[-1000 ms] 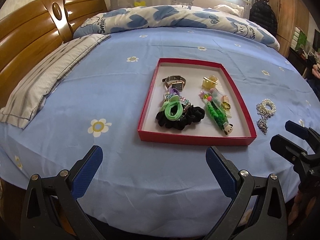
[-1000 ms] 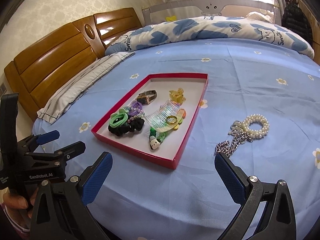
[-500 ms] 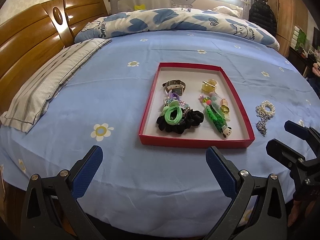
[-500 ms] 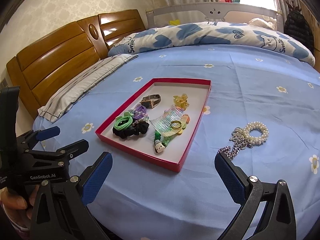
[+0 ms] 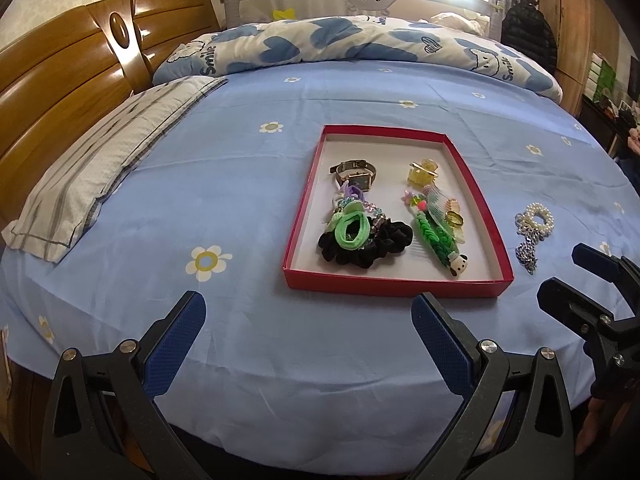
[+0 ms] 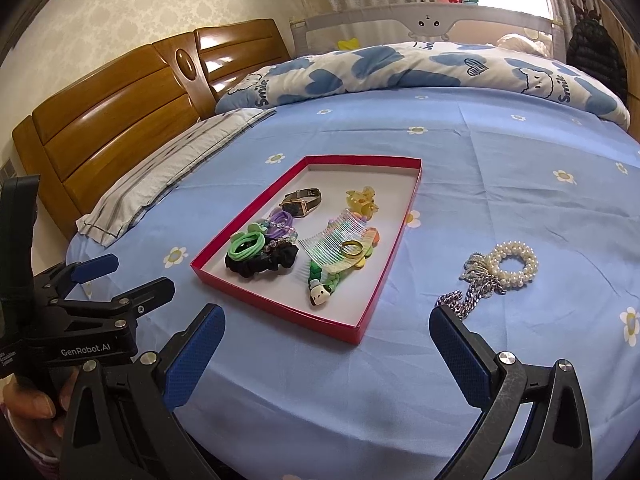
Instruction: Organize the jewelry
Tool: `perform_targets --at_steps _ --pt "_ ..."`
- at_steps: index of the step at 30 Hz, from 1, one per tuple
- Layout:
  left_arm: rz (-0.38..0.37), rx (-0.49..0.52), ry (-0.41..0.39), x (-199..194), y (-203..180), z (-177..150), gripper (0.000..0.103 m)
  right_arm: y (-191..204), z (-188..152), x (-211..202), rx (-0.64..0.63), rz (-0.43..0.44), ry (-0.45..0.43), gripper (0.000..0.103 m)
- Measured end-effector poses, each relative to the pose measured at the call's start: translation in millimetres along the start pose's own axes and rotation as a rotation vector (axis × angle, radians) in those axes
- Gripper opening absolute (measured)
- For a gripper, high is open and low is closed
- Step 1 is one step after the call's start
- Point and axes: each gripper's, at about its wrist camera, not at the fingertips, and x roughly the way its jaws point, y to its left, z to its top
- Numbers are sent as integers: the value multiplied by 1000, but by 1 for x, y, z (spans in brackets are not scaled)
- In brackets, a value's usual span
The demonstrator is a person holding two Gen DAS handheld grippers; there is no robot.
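A red tray (image 5: 304, 204) (image 6: 384, 280) lies on the blue bed sheet. It holds a watch (image 5: 356, 174), a yellow claw clip (image 5: 422, 171), a comb with a gold ring (image 6: 352, 249) on it, green and black hair ties (image 5: 352, 232) and a green braided clip (image 5: 436, 240). A pearl bracelet (image 6: 514, 266) and a silver chain (image 6: 460, 300) lie on the sheet right of the tray. My left gripper (image 5: 308, 328) is open and empty, in front of the tray. My right gripper (image 6: 326, 338) is open and empty, near the chain.
A striped pillow (image 5: 104, 156) lies at the left by the wooden headboard (image 5: 60, 76). A rolled blue-and-white quilt (image 5: 360, 44) lies along the far side. The bed edge runs just below both grippers.
Both grippers have drawn back and risen a little, so the tray and jewelry look farther away. Nothing on the bed has moved.
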Motion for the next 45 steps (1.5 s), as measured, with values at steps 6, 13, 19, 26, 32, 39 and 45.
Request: perform_targets --at_steps 6,13,19,26,32,39,45 --pt "-2 3 -2 -1 -1 0 103 0 0 0 3 0 -1 103" --pt "-15 6 3 -1 -2 0 103 -1 0 1 3 1 0 103" --pt "-16 11 6 -1 -3 0 103 -1 0 1 3 6 5 103" --pt "-18 10 5 0 -3 0 103 0 -1 1 -1 6 3 103" --pt "-14 10 3 0 -4 0 103 0 -1 1 0 6 3 103" --pt "-13 15 4 0 -4 0 103 1 0 1 -1 5 3 103" --pt "-11 14 5 0 -5 0 103 1 0 1 -1 5 2 103"
